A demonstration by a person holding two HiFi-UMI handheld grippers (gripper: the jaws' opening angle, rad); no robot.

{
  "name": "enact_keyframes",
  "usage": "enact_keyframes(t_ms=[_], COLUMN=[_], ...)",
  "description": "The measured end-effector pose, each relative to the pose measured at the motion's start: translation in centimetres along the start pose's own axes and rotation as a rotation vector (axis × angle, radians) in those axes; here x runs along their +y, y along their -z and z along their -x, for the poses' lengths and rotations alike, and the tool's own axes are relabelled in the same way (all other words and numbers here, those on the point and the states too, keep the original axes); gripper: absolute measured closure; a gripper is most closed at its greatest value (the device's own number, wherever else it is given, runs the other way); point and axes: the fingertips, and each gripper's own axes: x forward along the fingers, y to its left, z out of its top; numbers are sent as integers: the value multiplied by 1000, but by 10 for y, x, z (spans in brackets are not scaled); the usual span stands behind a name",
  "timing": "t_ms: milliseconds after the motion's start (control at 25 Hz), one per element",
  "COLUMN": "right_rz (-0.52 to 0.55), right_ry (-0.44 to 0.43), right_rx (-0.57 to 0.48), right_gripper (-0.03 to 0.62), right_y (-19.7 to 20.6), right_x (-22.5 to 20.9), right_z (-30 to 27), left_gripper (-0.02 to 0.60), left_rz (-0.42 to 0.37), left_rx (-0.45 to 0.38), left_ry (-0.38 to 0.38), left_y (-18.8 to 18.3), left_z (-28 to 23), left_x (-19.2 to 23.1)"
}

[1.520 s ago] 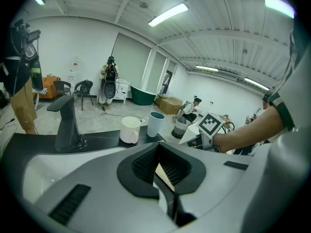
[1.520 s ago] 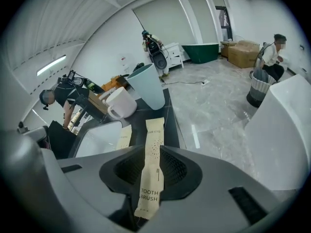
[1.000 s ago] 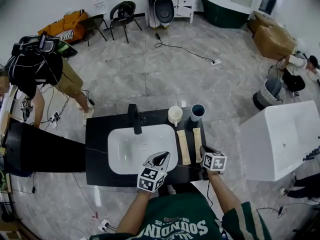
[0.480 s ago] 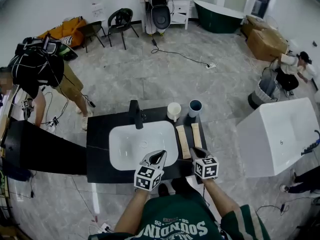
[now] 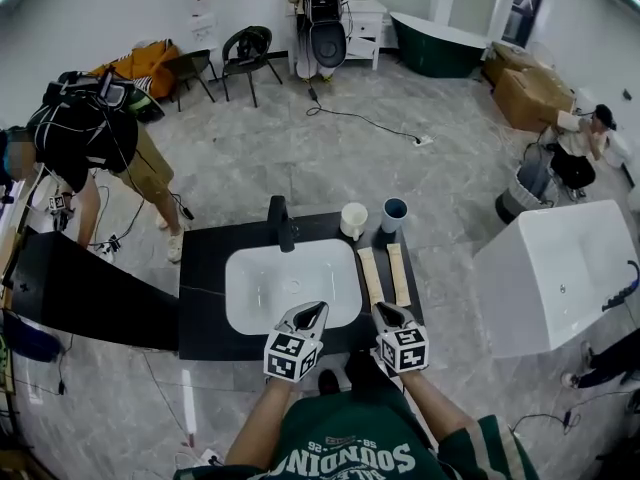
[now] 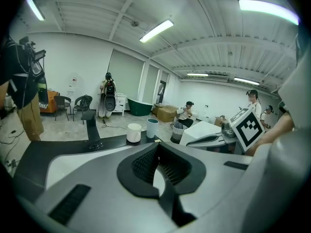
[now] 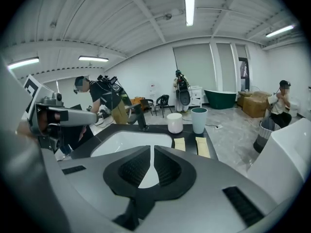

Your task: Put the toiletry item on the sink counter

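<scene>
Two flat tan toiletry packs lie side by side on the black sink counter, right of the white basin. Behind them stand a white cup and a teal cup. My left gripper hovers over the basin's front edge, shut and empty. My right gripper is beside it at the counter's front, just short of the tan packs, also shut with nothing between its fingers. The right gripper view shows the packs and both cups ahead.
A black faucet rises behind the basin. A white freestanding tub stands to the right, a dark panel to the left. A person bends over at far left; another sits by boxes at far right.
My right gripper has moved left and back from the counter's right front corner, ending close beside the left gripper. The left gripper has barely moved.
</scene>
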Motion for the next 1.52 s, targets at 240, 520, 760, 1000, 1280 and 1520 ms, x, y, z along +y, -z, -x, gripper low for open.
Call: enact_keyframes(t_ms=[240,520,760,1000,1280,1520], right_rz=[81,156,174,195,212,216], right_ry=[-36,-86,-123,-130,-145,-146], right_rx=[-84,-185,-239,-238,-213,-207], right_gripper=[542,543,545,548,553,553], right_y=[-21,-63,-88,-92,-87,-85], right_x=[34,72,93,97,101,99], right_z=[11,21,25,23,22,20], left_gripper=[571,571,571,571,571,571], left_rz=[2,2,8,13,22,23], left_rx=[-12,-34,-40,-50,-54,-52], left_ry=[-12,-32,-45,-48,-46,-44], left_y=[3,-3,-3,-5,-6,-4], left_z=[17,26,29,28,27,24], left_x=[2,12,21,25,25,24])
